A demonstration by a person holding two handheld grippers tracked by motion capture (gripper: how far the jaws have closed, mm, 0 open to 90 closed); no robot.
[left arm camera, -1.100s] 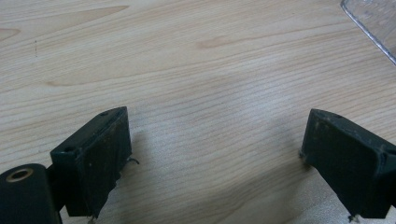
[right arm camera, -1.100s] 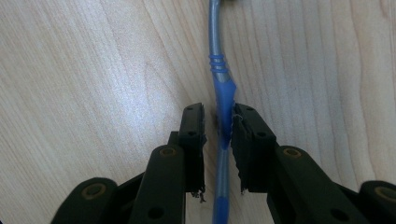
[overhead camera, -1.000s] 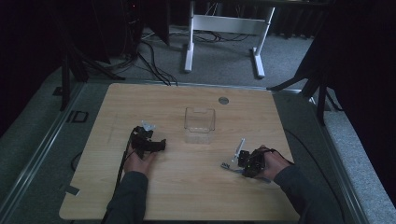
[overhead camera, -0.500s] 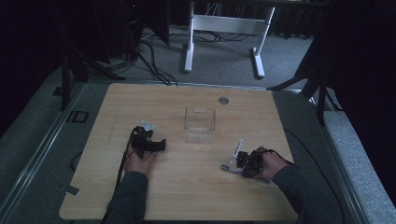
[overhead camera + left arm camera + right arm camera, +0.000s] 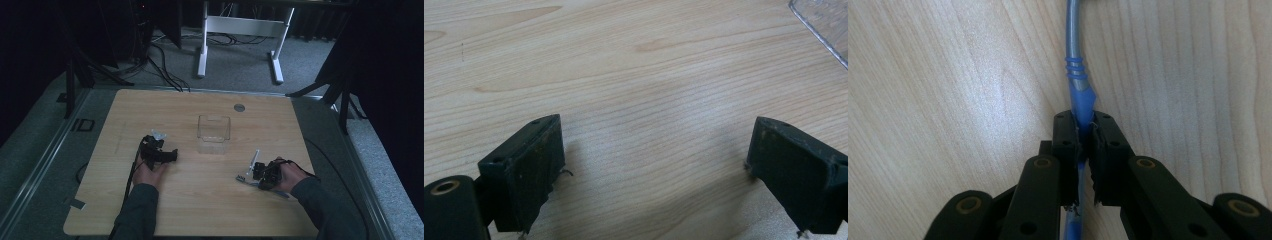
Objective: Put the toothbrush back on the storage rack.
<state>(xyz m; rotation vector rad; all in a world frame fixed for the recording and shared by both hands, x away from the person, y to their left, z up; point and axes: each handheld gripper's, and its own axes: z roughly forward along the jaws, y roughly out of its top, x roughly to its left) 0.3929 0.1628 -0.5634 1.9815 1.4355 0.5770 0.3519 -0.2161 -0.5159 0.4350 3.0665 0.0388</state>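
My right gripper (image 5: pixel 1084 120) is shut on a slim blue and grey handle (image 5: pixel 1074 55) that runs straight away from the jaws over the wood; the jaws have just been closing on it. In the high view this gripper (image 5: pixel 259 170) lies at the right front of the table (image 5: pixel 200 210), with a pale thin stick (image 5: pixel 255 159) reaching out from it. My left gripper (image 5: pixel 654 130) stands open over bare wood, nothing between its fingers. In the high view it (image 5: pixel 165 147) rests left of a clear plastic box (image 5: pixel 214 131).
A corner of the clear box (image 5: pixel 824 25) lies at the top right of the left gripper view. A small round grey disc (image 5: pixel 239 107) is set in the table's far side. A white stand (image 5: pixel 240 25) and cables lie on the floor beyond.
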